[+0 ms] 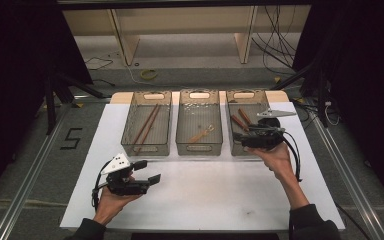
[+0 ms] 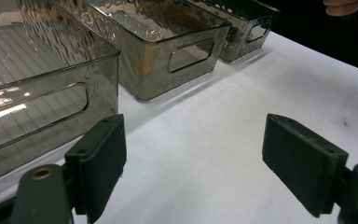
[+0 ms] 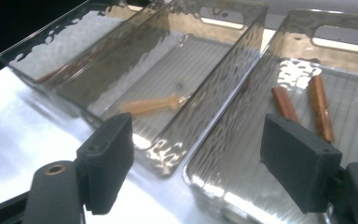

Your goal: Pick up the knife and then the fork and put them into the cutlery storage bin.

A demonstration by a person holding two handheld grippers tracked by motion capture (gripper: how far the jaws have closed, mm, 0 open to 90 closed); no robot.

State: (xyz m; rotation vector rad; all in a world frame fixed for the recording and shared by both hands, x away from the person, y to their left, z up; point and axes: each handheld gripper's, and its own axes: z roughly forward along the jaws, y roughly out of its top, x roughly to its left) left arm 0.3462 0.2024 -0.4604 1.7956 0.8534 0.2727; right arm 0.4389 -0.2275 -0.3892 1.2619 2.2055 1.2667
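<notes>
Work in hand: the right hand-held gripper (image 1: 245, 134) hangs over the near end of the right bin (image 1: 230, 131), apparently reaching for the two brown sticks (image 1: 241, 120) inside.
Right hand-held gripper state: jaws wide apart, holding nothing.
Sticks, position: on the bin floor, toward 1 o'clock from the jaws in the right gripper view (image 3: 303, 106), near but not touching.
Long axis: roughly 11-to-5 o'clock in the high view; the jaws would probably need to straddle it crosswise.
Nearer hand: the right, by far.
Left hand-held gripper (image 1: 147, 172): open and empty, low over the white counter (image 1: 205, 195) at 7 o'clock, well apart from the sticks.
Other bins: middle bin (image 1: 199, 145) holds a pale stick (image 3: 149, 104); left bin (image 1: 146, 145) holds long brown sticks (image 1: 146, 126).
</notes>
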